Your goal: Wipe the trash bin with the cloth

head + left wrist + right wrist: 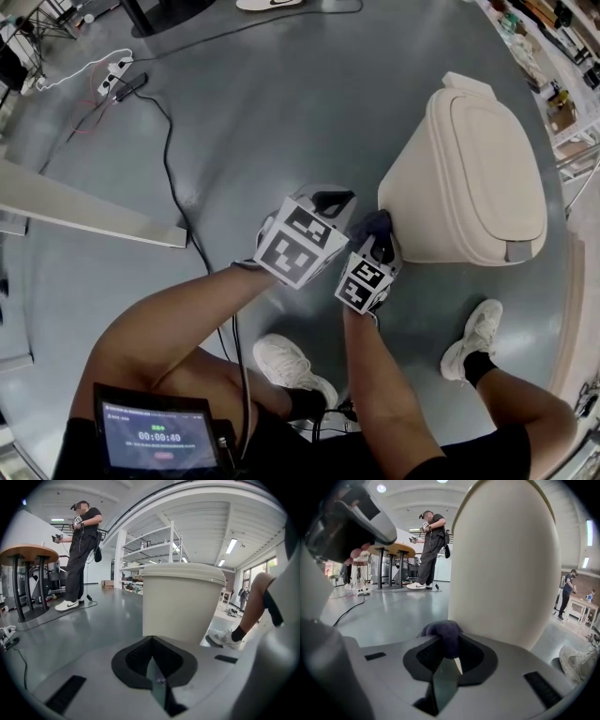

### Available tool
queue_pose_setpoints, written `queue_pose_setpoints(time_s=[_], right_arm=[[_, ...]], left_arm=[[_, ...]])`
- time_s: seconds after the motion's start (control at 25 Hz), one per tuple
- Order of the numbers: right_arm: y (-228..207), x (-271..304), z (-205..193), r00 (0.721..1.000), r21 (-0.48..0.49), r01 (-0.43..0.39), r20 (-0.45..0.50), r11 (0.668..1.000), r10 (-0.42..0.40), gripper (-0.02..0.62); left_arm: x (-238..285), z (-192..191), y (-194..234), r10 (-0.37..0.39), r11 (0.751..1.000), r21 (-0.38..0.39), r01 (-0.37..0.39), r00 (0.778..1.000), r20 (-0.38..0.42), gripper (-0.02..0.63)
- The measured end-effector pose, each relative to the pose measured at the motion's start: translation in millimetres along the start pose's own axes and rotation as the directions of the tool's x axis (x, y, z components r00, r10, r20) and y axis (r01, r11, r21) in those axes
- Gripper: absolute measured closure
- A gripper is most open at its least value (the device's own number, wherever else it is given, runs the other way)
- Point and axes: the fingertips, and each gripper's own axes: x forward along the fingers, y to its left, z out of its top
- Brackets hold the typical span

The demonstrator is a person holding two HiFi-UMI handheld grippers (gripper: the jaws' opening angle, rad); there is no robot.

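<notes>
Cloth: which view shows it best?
Right gripper view: the dark cloth sits pinched in the right gripper's jaws, near the trash bin. Head view shows only a dark bit at that gripper's tip. Left gripper view shows none.

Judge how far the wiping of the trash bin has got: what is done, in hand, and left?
Done: the cloth is clamped in the right gripper. In hand: it sits at the side wall of the trash bin; contact is unclear. Left: probably most of the wiping, lid included; no wiped patch shows. The left gripper is shut, empty.
</notes>
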Motion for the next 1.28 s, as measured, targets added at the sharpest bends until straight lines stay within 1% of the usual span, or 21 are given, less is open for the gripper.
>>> queue_pose_setpoints(time_s=[0.08,0.16,0.24,0.32,0.4,0.44,0.56,0.76,0.96,1.08,1.16,1.28], right_arm=[[1,-2,0,1.000,-0.003,0.003,-0.006,1.000,-0.003,0.529],[0,-7,7,1.000,0.016,0.001,0.016,1.000,-0.001,0.529],[0,-14,19,0.998,0.028,-0.007,0.060,1.000,0.005,0.529],[3,-24,40,0.992,0.038,-0.020,0.124,0.999,0.015,0.529],[6,-35,66,0.981,0.062,-0.026,0.191,0.998,0.014,0.529],[5,-40,79,0.975,0.081,-0.025,0.221,0.996,0.007,0.529],[0,-53,119,0.956,0.129,-0.026,0.294,0.991,-0.013,0.529],[-7,-70,170,0.920,0.153,-0.022,0.390,0.988,-0.040,0.529],[-13,-80,199,0.891,0.176,-0.015,0.449,0.984,-0.067,0.529],[-18,-83,211,0.877,0.183,-0.007,0.474,0.983,-0.082,0.529],[-20,-80,213,0.878,0.187,0.000,0.470,0.982,-0.090,0.529],[-20,-73,210,0.887,0.174,0.013,0.452,0.985,-0.092,0.529]], left_arm=[[-2,0,3,0.009,1.000,0.001,-0.009,1.000,0.000,0.609],[-1,-1,4,0.014,1.000,0.002,-0.014,1.000,-0.002,0.609],[0,-2,5,0.016,1.000,-0.009,-0.017,1.000,-0.006,0.609],[0,-3,5,0.008,0.999,-0.053,-0.008,1.000,-0.015,0.609],[-3,-1,6,0.001,0.995,-0.101,-0.002,1.000,-0.013,0.609],[-4,1,7,0.002,0.994,-0.112,-0.003,1.000,-0.007,0.609],[-5,7,9,0.013,0.993,-0.116,-0.011,1.000,0.010,0.609],[-5,14,12,0.031,0.991,-0.132,-0.027,0.999,0.028,0.609],[-7,17,14,0.050,0.994,-0.101,-0.045,0.998,0.048,0.609],[-6,21,8,0.031,0.997,-0.075,-0.026,0.998,0.063,0.609],[-5,24,3,0.018,0.998,-0.063,-0.013,0.997,0.072,0.609],[-4,28,1,0.020,0.999,-0.039,-0.017,0.997,0.077,0.609]])
